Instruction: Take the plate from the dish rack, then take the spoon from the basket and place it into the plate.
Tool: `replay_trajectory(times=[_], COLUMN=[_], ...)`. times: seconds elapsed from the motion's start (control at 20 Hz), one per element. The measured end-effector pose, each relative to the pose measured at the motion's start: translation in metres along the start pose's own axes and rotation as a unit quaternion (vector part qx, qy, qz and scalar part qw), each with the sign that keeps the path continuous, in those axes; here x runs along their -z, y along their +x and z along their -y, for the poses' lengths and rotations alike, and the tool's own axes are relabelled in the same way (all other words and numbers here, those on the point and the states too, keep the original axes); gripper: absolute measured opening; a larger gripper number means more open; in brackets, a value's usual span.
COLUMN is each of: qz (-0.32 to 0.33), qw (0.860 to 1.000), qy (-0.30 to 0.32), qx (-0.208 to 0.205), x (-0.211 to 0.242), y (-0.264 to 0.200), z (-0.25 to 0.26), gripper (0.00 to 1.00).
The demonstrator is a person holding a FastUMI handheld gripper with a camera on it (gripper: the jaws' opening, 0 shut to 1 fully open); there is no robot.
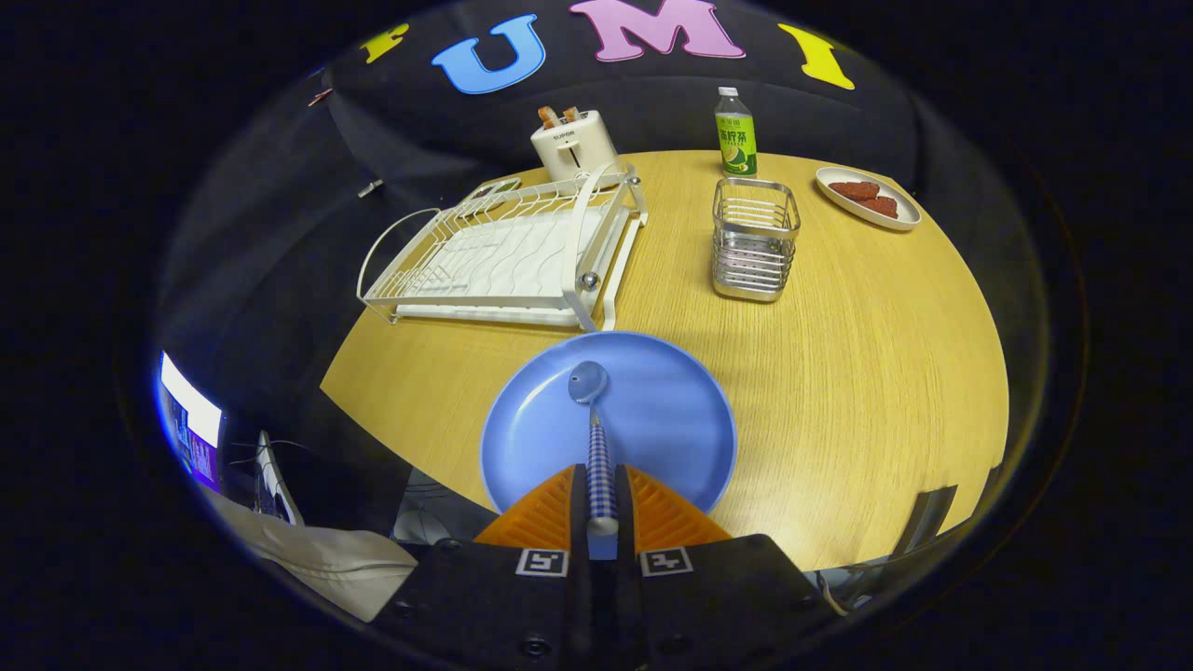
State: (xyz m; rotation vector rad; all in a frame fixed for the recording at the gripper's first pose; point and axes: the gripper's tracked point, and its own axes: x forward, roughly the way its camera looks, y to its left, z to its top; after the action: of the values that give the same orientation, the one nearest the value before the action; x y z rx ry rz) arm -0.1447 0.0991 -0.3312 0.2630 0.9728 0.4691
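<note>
A blue plate (652,419) lies flat on the wooden table, just ahead of my fingers. My gripper (601,494) is shut on the checked handle of a spoon (596,438), with both fingers pressing on it. The spoon's metal bowl reaches out over the middle of the plate; I cannot tell whether it touches the plate. Beyond the plate stands the white dish rack (503,252) with no dishes in it. To its right is the metal wire basket (755,238), which holds nothing.
A cream toaster (573,144) with toast stands behind the rack. A green-labelled bottle (734,135) and a small white dish of red pieces (867,200) sit at the table's far right. A screen (191,419) glows off the table's near left edge.
</note>
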Motion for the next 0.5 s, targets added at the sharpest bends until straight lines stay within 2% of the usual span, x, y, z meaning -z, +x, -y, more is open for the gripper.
replay_trajectory(times=[0.3, 0.5], qz=[-0.030, -0.034], qw=[0.999, 0.999], qy=[-0.025, -0.016], qx=[0.029, 0.026], x=[0.024, 0.030], y=[0.012, 0.015], z=[0.011, 0.007], gripper=[0.17, 0.20])
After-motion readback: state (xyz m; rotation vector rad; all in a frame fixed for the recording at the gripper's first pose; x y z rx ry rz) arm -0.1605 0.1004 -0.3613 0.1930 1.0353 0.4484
